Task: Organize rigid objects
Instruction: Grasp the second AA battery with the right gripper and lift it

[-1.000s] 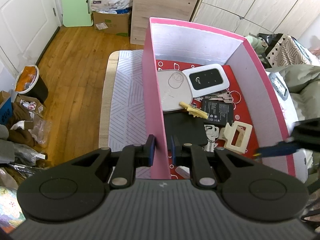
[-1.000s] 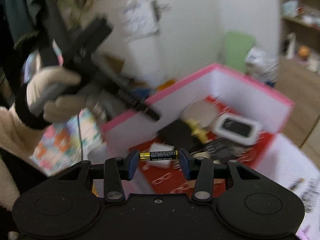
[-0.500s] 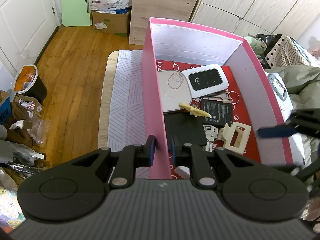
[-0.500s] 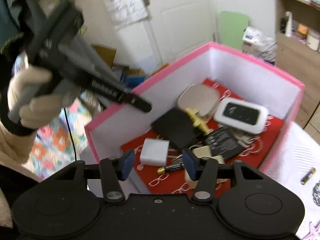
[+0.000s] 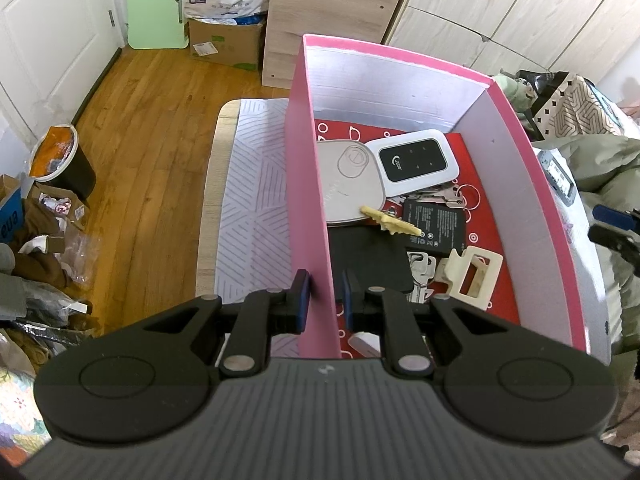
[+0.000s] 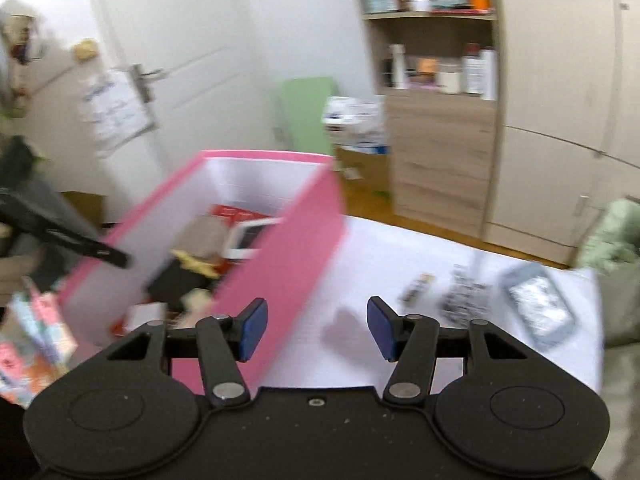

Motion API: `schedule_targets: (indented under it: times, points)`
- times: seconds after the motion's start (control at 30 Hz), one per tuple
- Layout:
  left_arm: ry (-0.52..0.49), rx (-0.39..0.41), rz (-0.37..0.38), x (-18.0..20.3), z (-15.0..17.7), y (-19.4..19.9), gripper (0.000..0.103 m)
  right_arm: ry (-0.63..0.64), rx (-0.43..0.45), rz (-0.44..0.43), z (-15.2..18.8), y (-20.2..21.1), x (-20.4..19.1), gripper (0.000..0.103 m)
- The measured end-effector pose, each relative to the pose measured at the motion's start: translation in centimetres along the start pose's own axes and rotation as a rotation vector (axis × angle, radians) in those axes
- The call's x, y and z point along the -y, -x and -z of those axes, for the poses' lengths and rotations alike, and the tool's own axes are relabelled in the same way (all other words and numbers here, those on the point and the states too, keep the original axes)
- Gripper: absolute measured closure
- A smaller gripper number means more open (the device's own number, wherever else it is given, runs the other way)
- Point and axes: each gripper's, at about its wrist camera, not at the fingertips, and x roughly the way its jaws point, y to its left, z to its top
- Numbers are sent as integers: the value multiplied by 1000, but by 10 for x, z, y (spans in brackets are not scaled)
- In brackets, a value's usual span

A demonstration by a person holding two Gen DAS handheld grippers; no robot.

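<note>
Wooden floorboards (image 5: 140, 112) run along the left of the left wrist view, with a bin (image 5: 64, 164), a cardboard box (image 5: 226, 42) and a green panel (image 5: 156, 4) against the far wall, and a low table under a striped mat (image 5: 252, 208) beside them. On that table stands a pink box (image 5: 308, 184) with white inner walls, and the left gripper (image 5: 323, 300) is clamped on its near-left wall, one blue pad outside and one inside. Within the box lie a white pocket router (image 5: 414, 164), a grey rounded case (image 5: 348, 184), a yellow toothed piece (image 5: 392, 222), a black battery pack (image 5: 436, 228), a black flat pad (image 5: 372, 264), keys (image 5: 420, 270) and a cream clip (image 5: 472, 276), crowded together on the red floor. At the right edge a blue pad of the other tool (image 5: 614, 216) shows outside the box wall. From the right wrist view, blurred by motion, the right gripper (image 6: 316, 330) is over the white table cover (image 6: 400, 272) just right of the pink box, its jaws opening with nothing between them. Ahead of it on the cover lie a small battery-like piece (image 6: 416, 288), a dark patterned item (image 6: 464, 296) too blurred to name, and a grey device with a screen (image 6: 538, 304). Shelves (image 6: 432, 52) and cupboards (image 6: 560, 120) stand behind.
</note>
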Motion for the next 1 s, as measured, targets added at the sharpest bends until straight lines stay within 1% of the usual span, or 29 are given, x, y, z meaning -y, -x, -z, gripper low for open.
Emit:
schedule_targets:
  times: [0.13, 0.27, 0.37, 0.5, 0.57, 0.67, 0.77, 0.8, 0.9, 0.93, 0.97, 1.0]
  points:
    - [-3, -2, -13, 2, 1, 1, 89, 15, 0, 97, 6, -10, 16, 43]
    - [0, -1, -20, 3, -1, 1, 89, 47, -1, 136, 8, -29, 25, 43]
    - [7, -4, -18, 3, 0, 0, 89, 49, 0, 144, 5, -46, 30, 43]
    - [9, -5, -17, 3, -1, 0, 89, 9, -16, 117, 1, -69, 40, 44]
    - [9, -5, -18, 3, 0, 1, 89, -4, -26, 129, -1, -82, 42, 47]
    - [5, -5, -21, 3, 0, 1, 89, -25, -42, 171, -3, -99, 44, 49]
    - [7, -5, -18, 2, -1, 0, 89, -79, -26, 170, -4, -109, 49, 52]
    - [9, -6, -17, 2, -1, 0, 89, -84, -31, 176, -4, -113, 49, 55]
    - [6, -5, -16, 2, 0, 0, 89, -56, -50, 222, -2, -126, 45, 69]
    - [7, -6, -16, 2, 0, 0, 89, -30, -39, 244, -1, -128, 42, 77]
    - [10, -5, -15, 1, 0, 0, 89, -2, -34, 249, 1, -128, 39, 88]
    - [17, -6, -12, 1, -1, 0, 89, 24, -37, 240, 1, -127, 37, 92]
